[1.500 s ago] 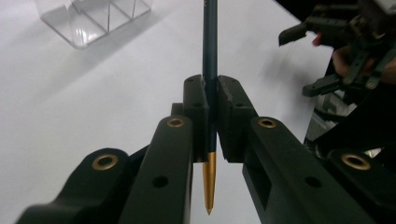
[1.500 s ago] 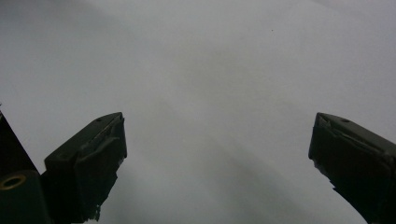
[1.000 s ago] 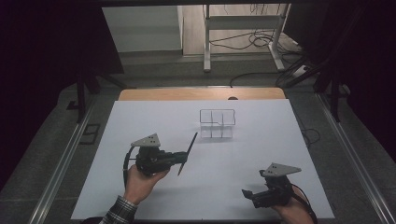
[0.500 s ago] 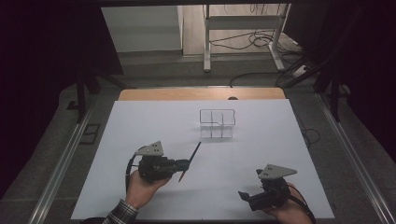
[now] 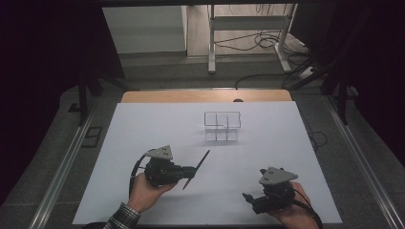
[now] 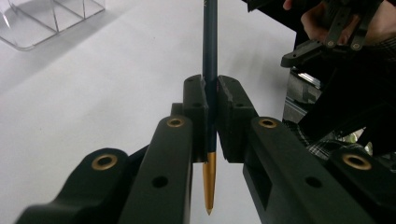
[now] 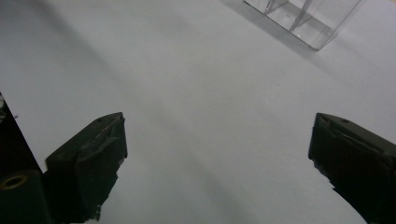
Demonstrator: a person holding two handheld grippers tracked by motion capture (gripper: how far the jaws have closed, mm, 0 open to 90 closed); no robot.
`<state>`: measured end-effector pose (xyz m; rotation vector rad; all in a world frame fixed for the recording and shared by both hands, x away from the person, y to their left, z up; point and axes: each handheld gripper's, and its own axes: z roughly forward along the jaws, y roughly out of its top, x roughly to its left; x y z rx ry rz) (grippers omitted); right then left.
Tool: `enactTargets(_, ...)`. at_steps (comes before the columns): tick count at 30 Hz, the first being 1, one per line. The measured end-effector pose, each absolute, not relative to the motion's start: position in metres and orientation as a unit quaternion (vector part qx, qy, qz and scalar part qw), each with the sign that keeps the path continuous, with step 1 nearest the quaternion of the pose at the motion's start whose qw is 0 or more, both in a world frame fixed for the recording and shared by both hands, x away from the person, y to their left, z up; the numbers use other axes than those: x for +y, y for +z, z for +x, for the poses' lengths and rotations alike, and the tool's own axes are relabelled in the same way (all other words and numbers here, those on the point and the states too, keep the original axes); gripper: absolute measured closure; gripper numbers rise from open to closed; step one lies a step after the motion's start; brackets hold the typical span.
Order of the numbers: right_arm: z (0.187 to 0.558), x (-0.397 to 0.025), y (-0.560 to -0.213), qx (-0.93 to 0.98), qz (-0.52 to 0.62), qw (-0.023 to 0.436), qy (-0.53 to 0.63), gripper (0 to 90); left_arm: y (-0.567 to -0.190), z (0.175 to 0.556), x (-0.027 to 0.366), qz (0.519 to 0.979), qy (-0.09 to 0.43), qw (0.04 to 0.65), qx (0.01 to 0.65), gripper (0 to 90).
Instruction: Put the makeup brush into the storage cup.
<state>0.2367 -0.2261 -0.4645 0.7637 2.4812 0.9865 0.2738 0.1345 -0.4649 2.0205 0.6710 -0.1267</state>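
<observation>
Fingers [image 6: 194, 112] pinch dark pen [image 6: 209, 51], gold tip.

Pen [image 6: 209, 56] top cut off by frame edge, clear organizer [image 7: 303, 18] cropped at top, compartments unclear

Dark blue pen [image 6: 209, 56] with gold tip, black fingers [image 6: 196, 107], white table [image 5: 286, 157].

Pretty dim room overall, dark on both sides. White table top [image 5: 143, 143] with a strip of wood [image 5: 205, 96] along its far edge, grey floor [image 5: 57, 138] around it, and a white metal frame [image 5: 248, 24] standing beyond with loose cables [image 5: 248, 45] on the floor.
</observation>
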Motion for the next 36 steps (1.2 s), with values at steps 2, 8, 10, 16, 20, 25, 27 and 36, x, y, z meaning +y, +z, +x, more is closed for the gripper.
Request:
enactTargets(2, 0.236, -0.223, -0.462, 0.880, 0.263, 0.189, 0.348, 7.9, -0.465, 0.275, 0.134, 0.831, -0.056, 0.479, 0.276, 83.3)
enactTargets(8, 0.234, -0.215, -0.462, 0.888, 0.239, 0.195, 0.340, 8.5, -0.465, 0.277, 0.129, 0.839, -0.065, 0.465, 0.274, 83.3)
enactTargets(10, 0.233, -0.212, -0.460, 0.891, 0.228, 0.204, 0.334, 9.4, -0.466, 0.278, 0.127, 0.842, -0.069, 0.460, 0.272, 83.3)
enactTargets(16, 0.230, -0.205, -0.454, 0.897, 0.198, 0.231, 0.320, 14.2, -0.467, 0.279, 0.123, 0.849, -0.078, 0.448, 0.269, 83.3)
enactTargets(20, 0.231, -0.199, -0.451, 0.903, 0.180, 0.248, 0.300, 16.1, -0.467, 0.280, 0.122, 0.851, -0.085, 0.444, 0.268, 83.3)
enactTargets(25, 0.231, -0.188, -0.449, 0.909, 0.153, 0.266, 0.284, 17.3, -0.468, 0.281, 0.118, 0.854, -0.094, 0.438, 0.266, 83.3)
enactTargets(27, 0.231, -0.185, -0.449, 0.911, 0.139, 0.270, 0.279, 17.2, -0.468, 0.281, 0.117, 0.855, -0.097, 0.435, 0.264, 83.3)
enactTargets(36, 0.231, -0.174, -0.448, 0.912, 0.097, 0.310, 0.252, 21.0, -0.470, 0.283, 0.110, 0.862, -0.109, 0.421, 0.260, 83.4)
